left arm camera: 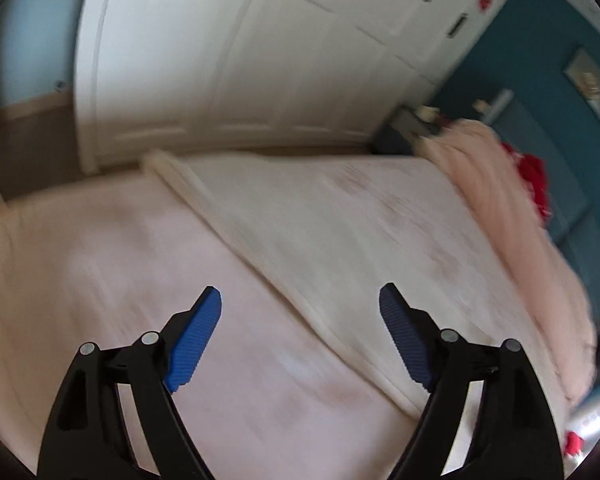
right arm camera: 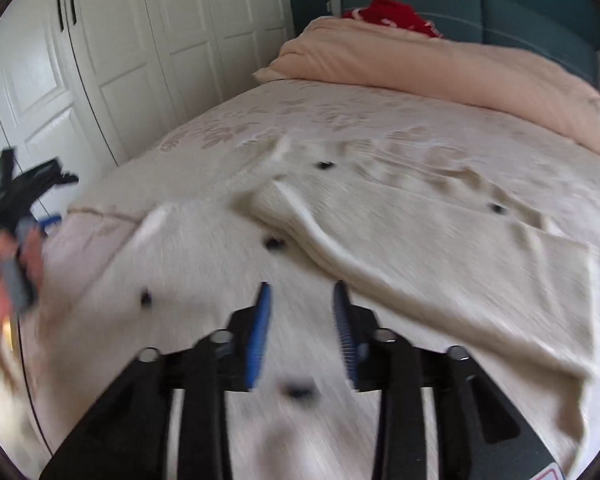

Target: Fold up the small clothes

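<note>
Cardigan (right arm camera: 380, 248): cream, spread on bed (right arm camera: 260, 120), filling frame centre.
Right gripper (right arm camera: 302, 300): lower centre above cardigan, jaws apart, empty.
Left gripper (left arm camera: 300, 300): wide apart, empty.

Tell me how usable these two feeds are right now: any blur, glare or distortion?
Left wrist view: heavy motion blur smears the bed and cream garment; only the open left gripper is sharp. Right wrist view: the garment's near part and black buttons streak, the far pink duvet stays fairly crisp. Both views bend straight wardrobe lines, fisheye style. Soft daylight, no harsh glare.
</note>
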Demonstrator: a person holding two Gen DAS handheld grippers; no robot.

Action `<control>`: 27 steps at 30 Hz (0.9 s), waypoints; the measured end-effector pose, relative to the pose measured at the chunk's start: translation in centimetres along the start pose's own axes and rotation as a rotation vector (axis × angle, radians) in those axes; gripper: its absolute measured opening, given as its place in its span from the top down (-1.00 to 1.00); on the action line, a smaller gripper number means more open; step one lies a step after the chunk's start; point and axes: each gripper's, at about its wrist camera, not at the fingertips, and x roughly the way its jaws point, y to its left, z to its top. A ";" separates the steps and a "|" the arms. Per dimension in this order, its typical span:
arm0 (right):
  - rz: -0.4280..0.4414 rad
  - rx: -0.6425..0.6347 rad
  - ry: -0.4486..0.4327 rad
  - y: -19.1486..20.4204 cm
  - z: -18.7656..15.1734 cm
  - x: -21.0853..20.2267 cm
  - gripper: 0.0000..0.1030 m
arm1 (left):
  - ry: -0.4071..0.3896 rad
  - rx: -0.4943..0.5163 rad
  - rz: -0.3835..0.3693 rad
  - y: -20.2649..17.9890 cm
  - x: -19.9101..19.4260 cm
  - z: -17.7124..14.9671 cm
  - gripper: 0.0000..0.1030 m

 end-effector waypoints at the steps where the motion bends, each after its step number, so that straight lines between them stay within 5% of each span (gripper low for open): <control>1: -0.005 0.016 0.001 -0.7 -0.8 -0.9 0.22 | -0.002 0.017 0.020 0.4 1.0 1.2 -0.53; 4: -0.023 0.071 0.003 -1.7 -3.1 -3.0 0.17 | 0.018 0.062 0.133 1.3 4.8 4.0 -0.48; 7: -0.037 0.149 0.001 -3.1 -5.1 -4.4 0.15 | 0.096 0.045 0.204 2.2 8.4 5.0 0.19; 9: -0.047 0.200 0.001 -4.0 -6.6 -5.4 0.14 | 0.072 0.055 0.220 1.4 8.1 5.4 0.73; 11: -0.055 0.240 -0.001 -4.8 -7.7 -6.4 0.14 | 0.058 0.046 0.142 -1.0 6.4 5.9 0.80; 15: -0.076 0.277 -0.020 -6.8 -8.8 -8.1 0.14 | -0.078 0.199 -0.061 -9.9 -0.6 5.6 0.81; 19: -0.107 0.310 -0.053 -8.5 -9.3 -9.6 0.14 | -0.107 0.365 -0.375 -21.5 -9.1 0.2 0.80; 24: -0.149 0.346 -0.065 -10.8 -10.6 -11.1 0.09 | 0.089 0.540 -0.664 -31.5 -13.5 -14.1 0.58; 26: -0.167 0.343 -0.055 -11.5 -11.1 -11.4 0.08 | 0.222 0.587 -0.663 -32.6 -12.2 -20.7 -0.15; 27: -0.172 0.349 -0.053 -12.1 -11.3 -11.6 0.08 | 0.262 0.603 -0.650 -32.4 -11.5 -23.0 -0.16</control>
